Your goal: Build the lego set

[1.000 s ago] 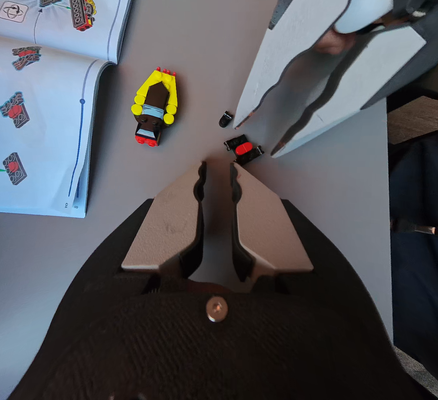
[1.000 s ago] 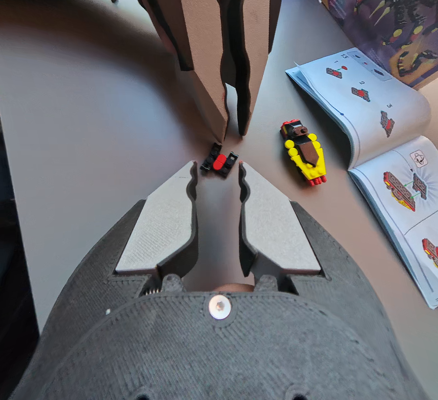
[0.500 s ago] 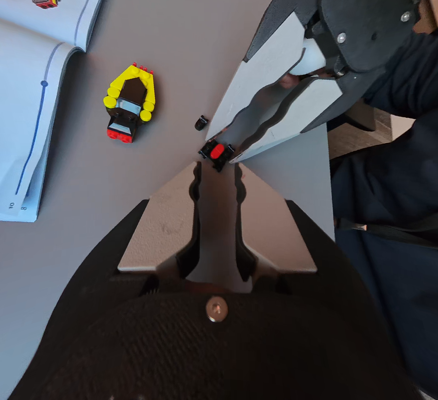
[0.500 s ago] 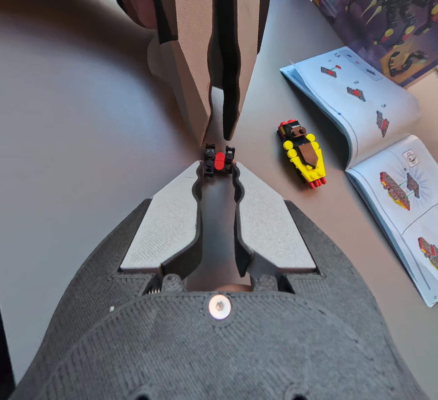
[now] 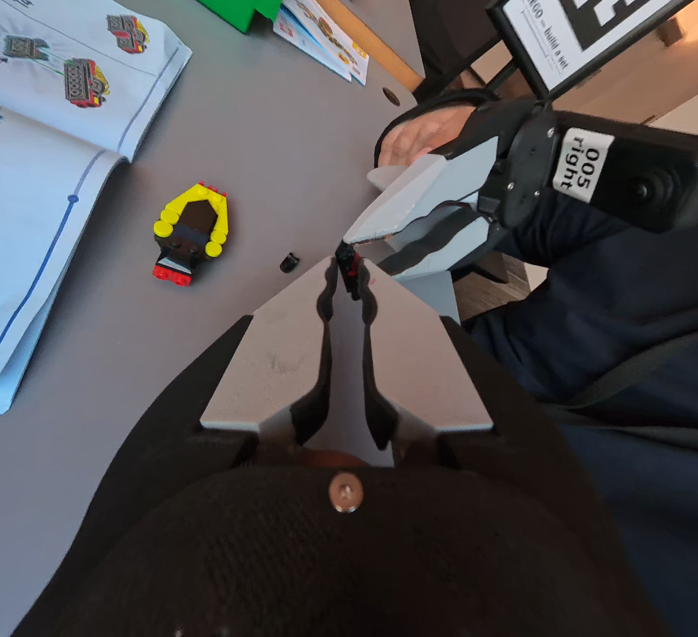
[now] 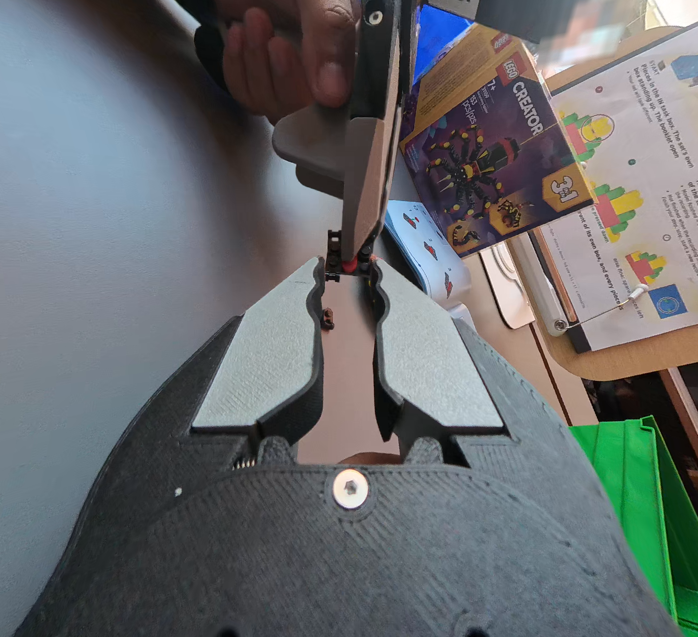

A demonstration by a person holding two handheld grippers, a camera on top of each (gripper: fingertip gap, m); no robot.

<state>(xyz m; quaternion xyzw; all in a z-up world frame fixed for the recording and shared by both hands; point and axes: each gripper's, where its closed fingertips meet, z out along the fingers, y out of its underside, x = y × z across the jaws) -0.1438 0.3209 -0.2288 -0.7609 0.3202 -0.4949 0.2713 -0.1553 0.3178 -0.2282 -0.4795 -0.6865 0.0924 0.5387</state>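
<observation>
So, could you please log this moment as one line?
left gripper: shut on black-red piece | right gripper: shut on it too | yellow model: on table

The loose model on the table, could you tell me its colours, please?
Model: yellow, black and red; clearest in the left wrist view.

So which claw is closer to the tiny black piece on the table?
Left. The left claw is just beside the tiny black piece; the right claw is farther off, past the left claw's tips. Both pinch the black-and-red piece.

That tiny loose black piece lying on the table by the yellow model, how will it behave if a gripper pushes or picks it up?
The loose black piece looks rounded, so a push may roll it across the smooth grey table. It is tiny beside the left gripper, so probably very light and easy to flick away or pinch crookedly.
</observation>
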